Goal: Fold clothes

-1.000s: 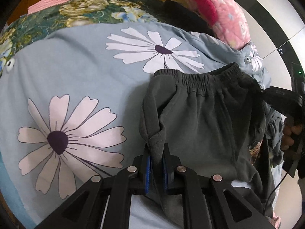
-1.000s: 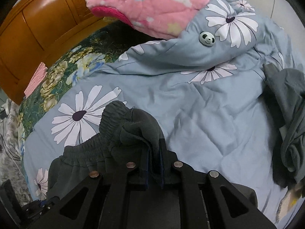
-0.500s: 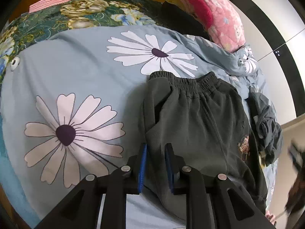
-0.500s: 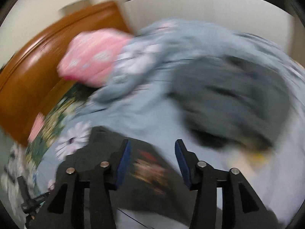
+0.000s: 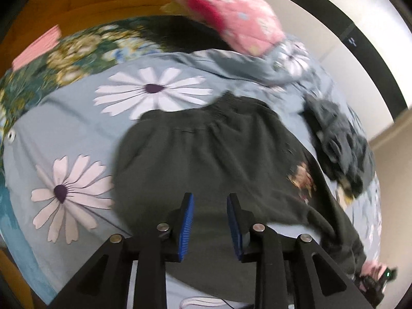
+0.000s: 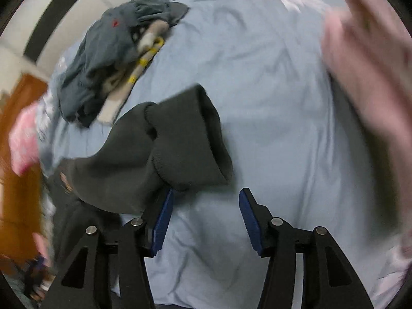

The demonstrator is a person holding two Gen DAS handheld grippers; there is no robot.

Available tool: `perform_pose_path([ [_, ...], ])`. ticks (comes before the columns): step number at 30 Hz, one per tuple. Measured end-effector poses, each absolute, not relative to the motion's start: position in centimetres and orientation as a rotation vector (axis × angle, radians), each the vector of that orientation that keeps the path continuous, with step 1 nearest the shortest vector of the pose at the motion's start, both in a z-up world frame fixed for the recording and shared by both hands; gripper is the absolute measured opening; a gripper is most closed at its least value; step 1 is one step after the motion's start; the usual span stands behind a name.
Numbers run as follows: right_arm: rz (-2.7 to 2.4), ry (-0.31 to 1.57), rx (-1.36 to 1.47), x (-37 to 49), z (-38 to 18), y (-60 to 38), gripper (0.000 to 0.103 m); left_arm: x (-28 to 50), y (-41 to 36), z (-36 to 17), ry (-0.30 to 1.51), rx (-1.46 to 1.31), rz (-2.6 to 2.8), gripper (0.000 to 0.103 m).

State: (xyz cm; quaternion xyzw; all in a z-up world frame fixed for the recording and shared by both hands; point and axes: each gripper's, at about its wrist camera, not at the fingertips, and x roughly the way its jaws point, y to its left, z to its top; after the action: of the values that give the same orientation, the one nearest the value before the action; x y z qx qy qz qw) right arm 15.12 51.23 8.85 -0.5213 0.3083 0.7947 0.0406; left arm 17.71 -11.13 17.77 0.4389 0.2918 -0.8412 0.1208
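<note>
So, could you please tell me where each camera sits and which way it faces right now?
Left wrist: on the left gripper, looking along open fingers over the dark pants waistband toward the pink pillow.
Right wrist: on the right gripper, looking along open fingers at the pants' cuffs and blue bedsheet.
Shared: the pants, the sheet and the crumpled grey garment.

Dim, even indoor light; both fisheye views motion-blurred, edges warped and black-vignetted.
</note>
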Motion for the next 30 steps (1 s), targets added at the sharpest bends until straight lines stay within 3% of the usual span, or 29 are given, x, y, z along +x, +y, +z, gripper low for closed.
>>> perform_pose_path([
  [9, 2.479, 1.325, -1.525, 13.0, 6.9, 51.2, 0.059, 15.4, -5.1, 19.8, 0.696, 1.359, -2.544, 0.034],
  [11, 2.505, 1.39, -1.481, 12.7, 7.4, 51.1, 0.051, 15.1, -4.3, 20.0, 0.665, 1.372, -2.556, 0.036],
  [13, 2.53, 1.447, -1.426, 12.5, 8.3, 51.1, 0.032, 14.7, -3.7, 19.9, 0.647, 1.386, -2.556, 0.038],
  [16, 2.58, 1.508, -1.362, 11.3, 10.1, 51.5, 0.014, 14.2, -3.3, 19.5, 0.639, 1.405, -2.546, 0.039],
  [23, 2.615, 1.548, -1.24, 4.3, 13.9, 53.9, 0.012, 12.8, -3.8, 17.8, 0.632, 1.44, -2.508, 0.04],
  [30, 2.529, 1.426, -1.328, -4.4, 12.5, 53.4, 0.012, 11.0, -5.6, 16.0, 0.655, 1.461, -2.434, 0.04],
])
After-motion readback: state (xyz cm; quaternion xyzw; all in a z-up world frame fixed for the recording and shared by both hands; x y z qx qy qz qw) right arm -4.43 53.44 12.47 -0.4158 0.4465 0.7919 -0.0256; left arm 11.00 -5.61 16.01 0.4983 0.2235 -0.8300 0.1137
